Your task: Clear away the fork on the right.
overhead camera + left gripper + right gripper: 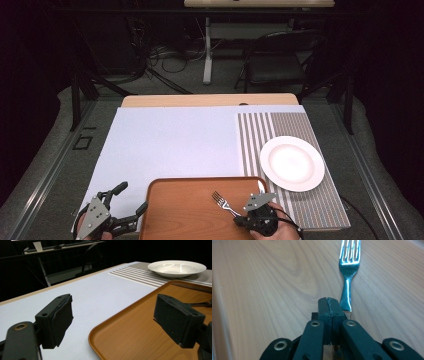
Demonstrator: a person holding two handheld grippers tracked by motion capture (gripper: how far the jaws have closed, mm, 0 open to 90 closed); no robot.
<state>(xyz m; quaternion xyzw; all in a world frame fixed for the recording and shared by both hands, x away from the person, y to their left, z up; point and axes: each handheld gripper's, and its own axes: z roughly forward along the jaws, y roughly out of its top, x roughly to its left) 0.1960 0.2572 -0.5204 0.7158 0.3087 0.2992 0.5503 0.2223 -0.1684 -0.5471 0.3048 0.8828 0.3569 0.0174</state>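
- Jaws of the right gripper [329, 305] are pressed together on the handle of the fork [348, 270]; the handle's end is hidden under them.
- Fork lies on the wooden tray [185, 207], tines pointing away from the hand.
- Left gripper [125, 207] stands wide, holding nothing, astride the tray's left edge.
- White plate [292, 163] sits farther off on the striped mat [260, 131].
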